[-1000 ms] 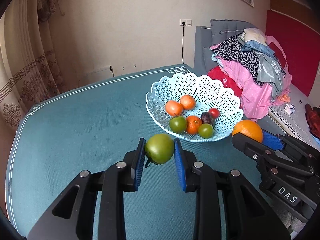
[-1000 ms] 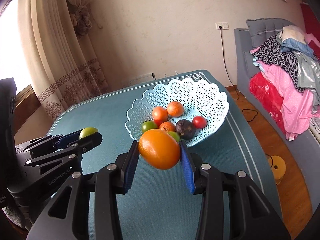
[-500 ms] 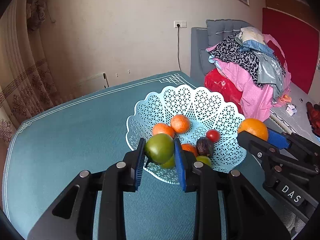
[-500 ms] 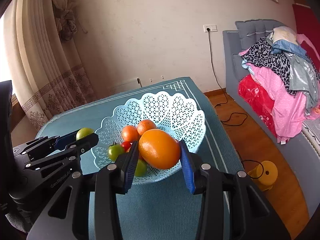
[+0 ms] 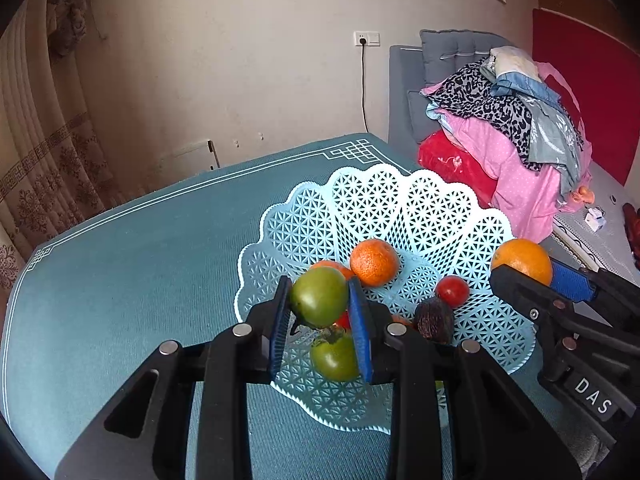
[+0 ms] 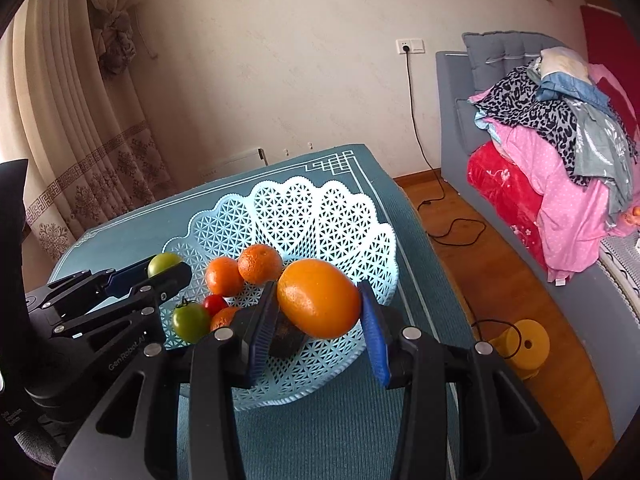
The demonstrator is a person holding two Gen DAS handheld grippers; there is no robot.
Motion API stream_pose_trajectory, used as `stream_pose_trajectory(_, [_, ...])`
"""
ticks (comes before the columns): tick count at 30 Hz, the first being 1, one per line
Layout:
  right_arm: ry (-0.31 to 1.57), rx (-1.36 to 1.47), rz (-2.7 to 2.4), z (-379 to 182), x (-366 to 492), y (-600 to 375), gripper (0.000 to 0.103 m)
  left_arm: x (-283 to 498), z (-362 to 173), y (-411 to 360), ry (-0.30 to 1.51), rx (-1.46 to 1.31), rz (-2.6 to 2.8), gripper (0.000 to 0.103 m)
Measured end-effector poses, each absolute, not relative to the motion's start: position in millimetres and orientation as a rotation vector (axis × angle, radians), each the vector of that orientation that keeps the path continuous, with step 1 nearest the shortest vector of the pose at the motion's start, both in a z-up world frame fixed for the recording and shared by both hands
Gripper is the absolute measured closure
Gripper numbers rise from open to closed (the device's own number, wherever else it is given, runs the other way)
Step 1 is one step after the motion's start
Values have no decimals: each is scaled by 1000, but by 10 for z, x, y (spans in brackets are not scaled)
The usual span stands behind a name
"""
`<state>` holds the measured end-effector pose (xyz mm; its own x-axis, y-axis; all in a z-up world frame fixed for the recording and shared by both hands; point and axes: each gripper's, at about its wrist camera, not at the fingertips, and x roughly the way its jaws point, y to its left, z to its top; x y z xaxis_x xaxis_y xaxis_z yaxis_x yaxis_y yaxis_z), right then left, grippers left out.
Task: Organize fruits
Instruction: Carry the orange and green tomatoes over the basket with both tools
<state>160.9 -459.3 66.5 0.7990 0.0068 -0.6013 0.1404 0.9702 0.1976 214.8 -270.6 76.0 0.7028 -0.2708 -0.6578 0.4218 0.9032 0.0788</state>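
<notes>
Round green tomato [image 5: 319,298] is clamped by left gripper [image 5: 320,312], big orange [image 6: 319,298] by right gripper [image 6: 318,324], both frame-centre over pale-blue lattice plastic basket [image 5: 440,208]. Fruit should be lowered into free gaps, then released gently.

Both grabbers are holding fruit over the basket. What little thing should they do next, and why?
Probably lower a little, then open. The left gripper holds the round green tomato and the right gripper the big orange above the pale blue lattice plastic basket, so a drop might bruise fruit.
</notes>
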Motion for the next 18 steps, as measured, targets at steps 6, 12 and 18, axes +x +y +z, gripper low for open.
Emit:
stream_pose_trajectory(6, [648, 231, -82, 646, 1689, -4591, 62, 2214, 744, -2705, 694, 231, -384, 74])
stream_pose_trajectory(12, [658, 224, -89, 622, 1755, -4594, 62, 2241, 730, -2729, 696, 230, -389, 74])
stream_pose_trajectory(18, [660, 217, -91, 610, 1782, -4575, 62, 2255, 735, -2753, 692, 229, -393, 74])
